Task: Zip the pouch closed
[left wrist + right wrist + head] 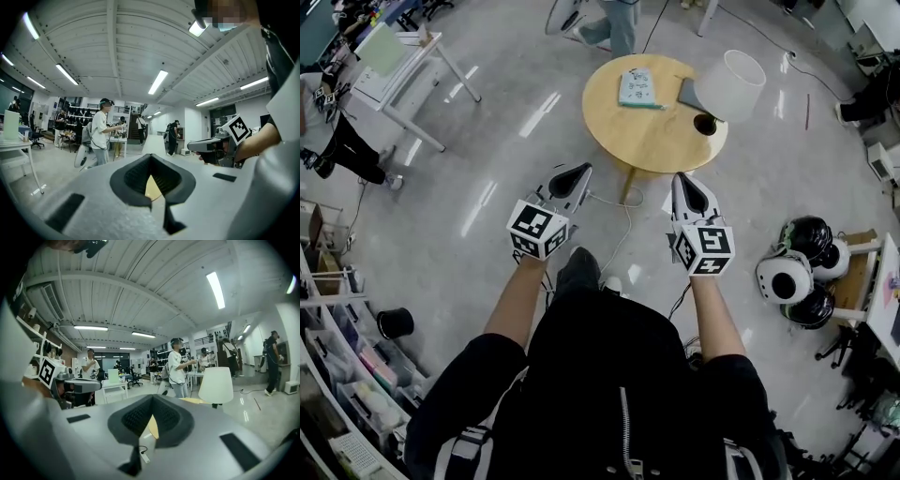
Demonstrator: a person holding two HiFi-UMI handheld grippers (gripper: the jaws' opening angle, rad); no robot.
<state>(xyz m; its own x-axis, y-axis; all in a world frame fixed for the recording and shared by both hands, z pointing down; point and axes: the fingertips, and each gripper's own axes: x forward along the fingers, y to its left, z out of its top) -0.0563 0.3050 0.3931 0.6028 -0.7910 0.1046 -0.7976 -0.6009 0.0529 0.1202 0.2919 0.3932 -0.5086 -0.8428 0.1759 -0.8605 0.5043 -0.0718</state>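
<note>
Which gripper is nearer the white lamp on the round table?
Right. The right gripper points at the table edge just short of the lamp; the left gripper is short of the table's opposite side, farther off.

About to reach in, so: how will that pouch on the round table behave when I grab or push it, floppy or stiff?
Probably floppy: the pouch lies flat and thin on the table, like soft fabric. It looks light, so it may well slide across the smooth wood if pushed rather than pinned down.
</note>
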